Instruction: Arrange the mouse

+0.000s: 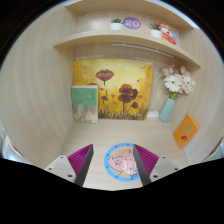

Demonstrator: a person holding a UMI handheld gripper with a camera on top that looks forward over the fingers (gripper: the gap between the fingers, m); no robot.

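Two shelves (pixel 110 40) above pale desk (pixel 140 133); tool (pixel 112 163) spread open over possibly round mat (pixel 121 161).

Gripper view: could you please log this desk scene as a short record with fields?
hand-held gripper: open, nothing held
between fingers: round pink coaster-like disc on the desk
mouse: not visible
back wall: flower painting
left of painting: green book
right of painting: vase of daisies, orange card
upper shelf: small potted plants, purple round sign
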